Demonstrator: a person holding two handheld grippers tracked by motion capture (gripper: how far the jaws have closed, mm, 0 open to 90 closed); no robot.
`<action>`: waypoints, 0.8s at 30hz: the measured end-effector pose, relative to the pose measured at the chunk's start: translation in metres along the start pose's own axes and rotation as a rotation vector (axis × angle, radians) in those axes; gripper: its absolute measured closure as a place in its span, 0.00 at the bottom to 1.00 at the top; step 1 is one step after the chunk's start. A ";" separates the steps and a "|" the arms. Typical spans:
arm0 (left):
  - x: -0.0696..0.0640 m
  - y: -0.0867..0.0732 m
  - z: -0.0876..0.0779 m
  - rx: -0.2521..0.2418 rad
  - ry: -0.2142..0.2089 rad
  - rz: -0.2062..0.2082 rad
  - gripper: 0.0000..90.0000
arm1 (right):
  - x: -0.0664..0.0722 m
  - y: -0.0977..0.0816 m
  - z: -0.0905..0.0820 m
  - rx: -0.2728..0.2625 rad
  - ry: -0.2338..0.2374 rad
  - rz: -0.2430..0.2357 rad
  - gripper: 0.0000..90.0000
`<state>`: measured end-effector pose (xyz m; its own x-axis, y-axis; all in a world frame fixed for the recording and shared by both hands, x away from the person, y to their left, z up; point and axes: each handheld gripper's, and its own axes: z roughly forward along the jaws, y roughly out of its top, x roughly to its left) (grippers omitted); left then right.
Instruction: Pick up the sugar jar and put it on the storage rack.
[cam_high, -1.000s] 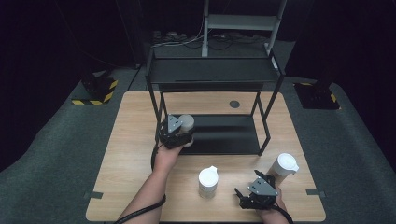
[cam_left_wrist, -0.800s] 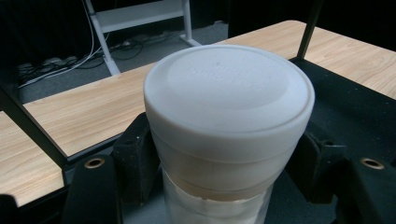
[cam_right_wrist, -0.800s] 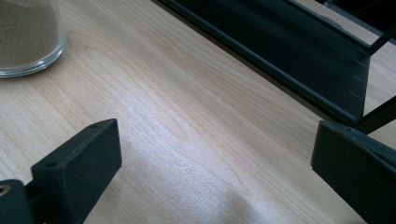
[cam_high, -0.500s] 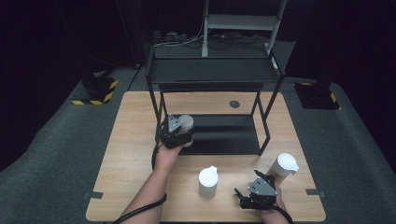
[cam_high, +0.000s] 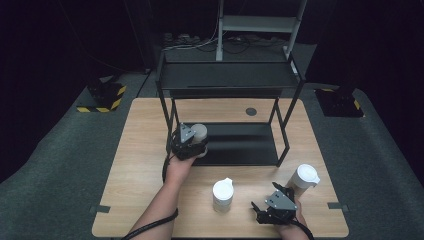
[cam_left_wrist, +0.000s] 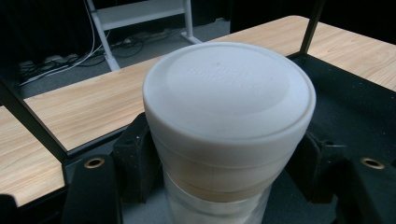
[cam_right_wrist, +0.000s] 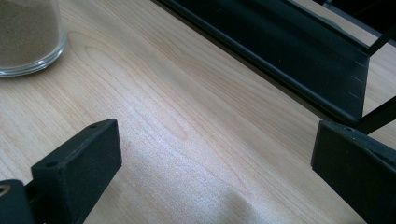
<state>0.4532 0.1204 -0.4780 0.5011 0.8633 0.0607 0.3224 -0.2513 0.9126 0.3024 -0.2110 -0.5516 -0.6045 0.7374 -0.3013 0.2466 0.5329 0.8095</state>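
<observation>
Placement looks like the step in hand: nearest, at five o'clock on the pale wooden desk (cam_high: 140, 150), the right gripper (cam_high: 272, 207) rests low with jaws released and nothing between them, two white-lidded glass jars of sandy powder (cam_high: 223, 195) beside it at ten and one o'clock. Farther off, at ten o'clock, the left gripper (cam_high: 187, 145) has its forearm stretched forward and its jaws clenched on a third white-lidded glass jar (cam_left_wrist: 229, 126), at the left front corner of the black metal rack's lower shelf (cam_high: 245, 147). Next, I judge, it must settle flat before release.
</observation>
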 end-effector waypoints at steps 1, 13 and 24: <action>0.000 0.000 0.000 0.000 0.000 0.000 0.38 | 0.000 0.000 0.000 0.000 0.000 -0.001 0.01; -0.001 0.001 -0.001 0.015 0.006 0.008 0.38 | 0.000 0.000 0.000 -0.002 -0.002 0.000 0.01; -0.005 0.009 -0.007 -0.007 0.010 0.025 0.25 | 0.001 0.000 0.000 0.001 -0.002 -0.004 0.01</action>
<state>0.4480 0.1171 -0.4667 0.5007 0.8612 0.0871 0.3041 -0.2693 0.9138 0.3022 -0.2106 -0.5518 -0.6041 0.7362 -0.3051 0.2453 0.5361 0.8077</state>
